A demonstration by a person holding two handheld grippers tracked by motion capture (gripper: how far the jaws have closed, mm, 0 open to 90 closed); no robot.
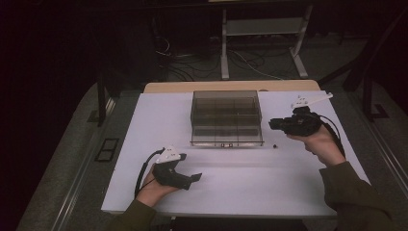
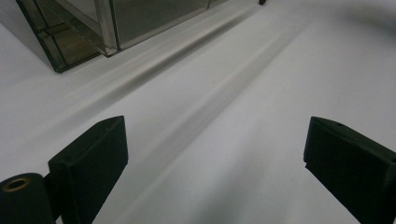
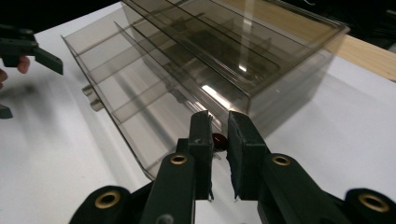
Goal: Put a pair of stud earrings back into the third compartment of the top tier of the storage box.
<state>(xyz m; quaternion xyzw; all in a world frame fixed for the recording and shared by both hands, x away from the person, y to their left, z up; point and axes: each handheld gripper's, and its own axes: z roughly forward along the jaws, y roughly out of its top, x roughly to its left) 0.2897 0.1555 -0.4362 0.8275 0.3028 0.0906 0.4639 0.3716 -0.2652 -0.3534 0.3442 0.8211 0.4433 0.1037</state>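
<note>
The right gripper [image 3: 219, 140] has its jaws drawn narrow on a small dark red bead [image 3: 219, 139], pinched at the pad tips just beside the near corner of the clear plastic drawer box [image 3: 261, 60]. In the high view the same right gripper [image 1: 275, 124] is held above the white table [image 1: 240, 187], level with the box's right side.

Handling: the bead appears hard, smooth and very light, so it is likely to slip or roll if the pinch loosens. The hold should stay centred on the pads, across the bead's widest part.

The left gripper [image 2: 215, 154] rests low over the table with its jaws wide apart and nothing between them.

The right gripper view shows the bead between the pads and the box's dividers. The high view shows a second small dark piece [image 1: 274, 145] on the table by the box's front right corner, and the open front drawer [image 1: 226, 134].
</note>
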